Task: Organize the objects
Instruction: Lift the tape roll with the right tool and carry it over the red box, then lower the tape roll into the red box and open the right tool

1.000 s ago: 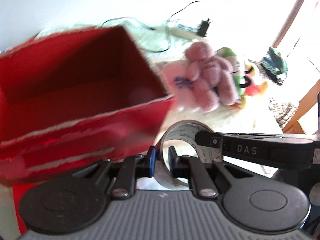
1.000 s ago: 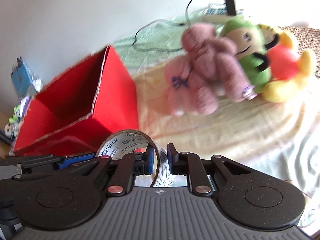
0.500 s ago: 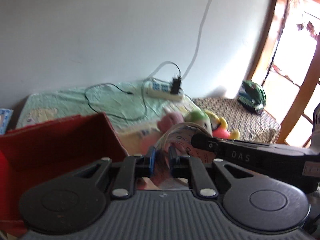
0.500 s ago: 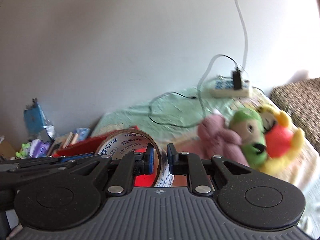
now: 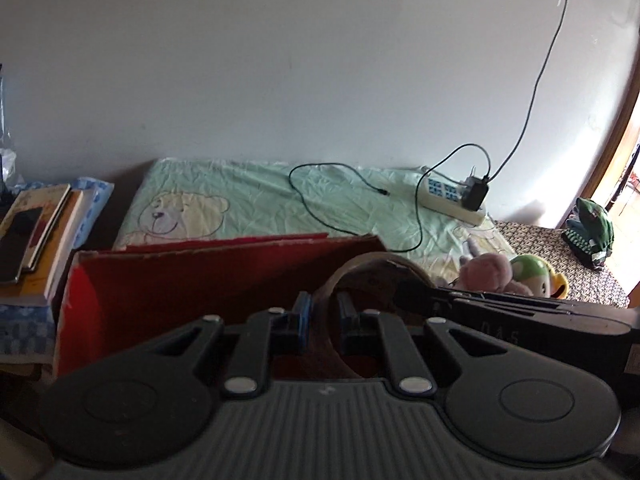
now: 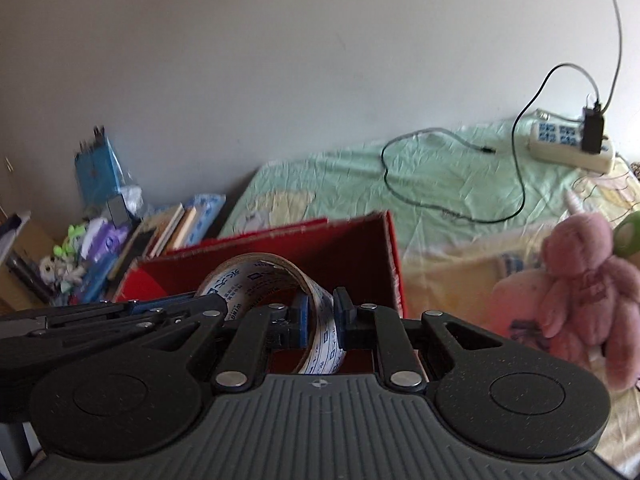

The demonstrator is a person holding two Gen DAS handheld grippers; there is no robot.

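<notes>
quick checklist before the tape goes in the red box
1. Left gripper shut on tape roll: ok.
2. Right gripper shut on the same roll: ok, both pinch its band.
3. Red box open on top: ok.
4. Box inside free of other things: cannot tell, floor hidden behind the grippers.
5. Roll over the box opening: cannot tell, it only appears in front of the box.
6. Pink plush outside the box: ok, it lies right of the box.

Tape roll (image 6: 256,276) between clamped fingers (image 6: 301,326)
</notes>
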